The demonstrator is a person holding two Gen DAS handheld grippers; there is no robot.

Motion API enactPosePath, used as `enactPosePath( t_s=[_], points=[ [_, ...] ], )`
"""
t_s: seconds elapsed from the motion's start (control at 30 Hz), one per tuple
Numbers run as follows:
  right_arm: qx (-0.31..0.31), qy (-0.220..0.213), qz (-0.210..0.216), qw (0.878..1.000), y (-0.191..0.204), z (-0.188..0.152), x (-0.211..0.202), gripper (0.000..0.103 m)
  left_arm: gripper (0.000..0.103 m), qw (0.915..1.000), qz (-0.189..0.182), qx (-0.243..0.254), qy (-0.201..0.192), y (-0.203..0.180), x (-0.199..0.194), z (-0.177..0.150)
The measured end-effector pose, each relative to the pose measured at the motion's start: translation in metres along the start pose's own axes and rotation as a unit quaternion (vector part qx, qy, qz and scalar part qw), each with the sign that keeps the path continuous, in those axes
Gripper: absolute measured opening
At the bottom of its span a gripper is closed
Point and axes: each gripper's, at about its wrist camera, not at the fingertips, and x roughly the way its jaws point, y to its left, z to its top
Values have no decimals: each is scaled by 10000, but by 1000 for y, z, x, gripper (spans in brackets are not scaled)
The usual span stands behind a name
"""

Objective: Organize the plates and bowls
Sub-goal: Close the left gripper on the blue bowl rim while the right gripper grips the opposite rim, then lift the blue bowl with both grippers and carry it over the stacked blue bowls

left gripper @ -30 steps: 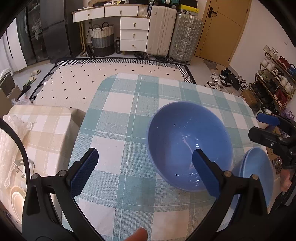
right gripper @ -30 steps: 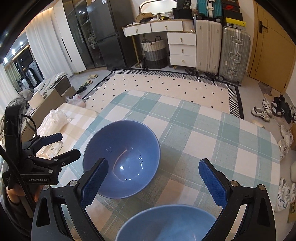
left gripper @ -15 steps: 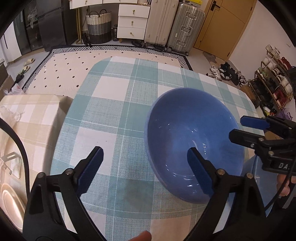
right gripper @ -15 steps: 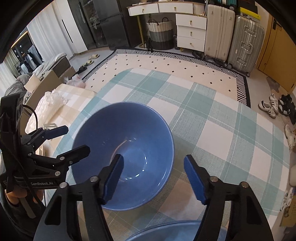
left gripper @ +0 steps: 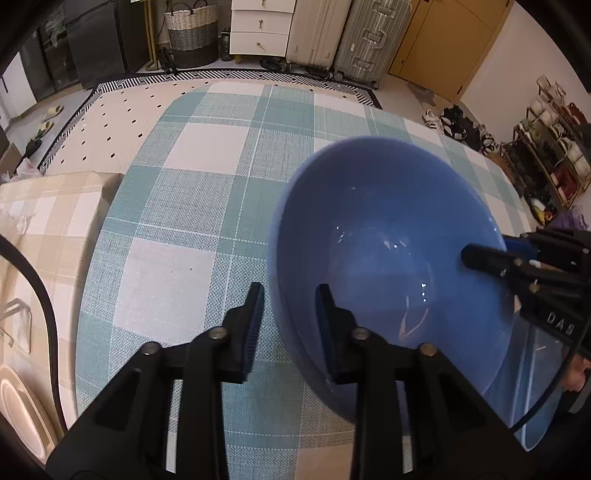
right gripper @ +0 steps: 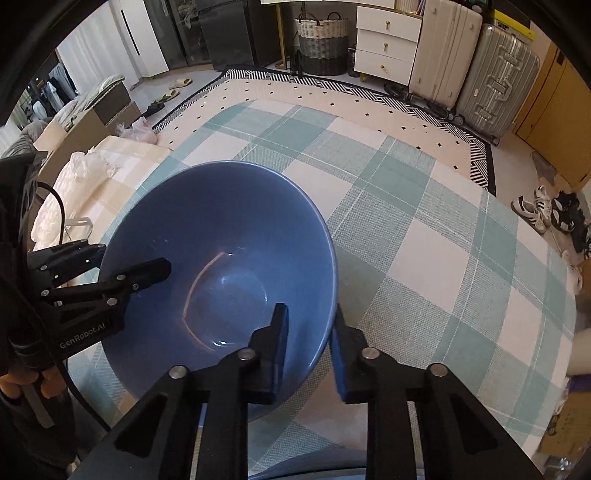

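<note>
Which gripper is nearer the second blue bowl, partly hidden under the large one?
Right. The right gripper grips the large blue bowl at the rim on the second blue bowl side; the left gripper grips the opposite rim, farther off.

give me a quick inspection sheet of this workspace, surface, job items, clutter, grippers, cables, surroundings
surface: table under a teal and white checked cloth.
job's things: large blue bowl, empty, rim held on two opposite sides; second blue bowl partly hidden behind it at the near right edge.
clutter: nothing seen on the cloth.
grippers: left gripper with fingers either side of the bowl wall, closed on it; right gripper the same on the opposite rim.
cables: black cable looping at the left; another by the right gripper.
surroundings: beige checked bench, patterned rug, suitcases, white drawers, basket, shoes.
</note>
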Motion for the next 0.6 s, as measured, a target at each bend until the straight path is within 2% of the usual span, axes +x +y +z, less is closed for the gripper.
enactPosePath(
  t_s=[0.07, 0.13, 0.3, 0.6],
  points=[
    [12, -7, 17, 10000, -2, 1, 1, 13, 18, 10000, -65, 12, 28, -1, 5, 0],
    [-13, -6, -11, 10000, 0, 1, 2, 13, 10, 9999, -107, 28, 66, -3, 8, 0],
    [15, -39, 12, 10000, 0, 1, 0, 13, 8, 9999, -95, 34, 38, -5, 10, 1],
    [-50, -379, -47, 9993, 7, 3, -23, 12, 8, 9998, -101, 22, -163, -5, -7, 4]
  ],
)
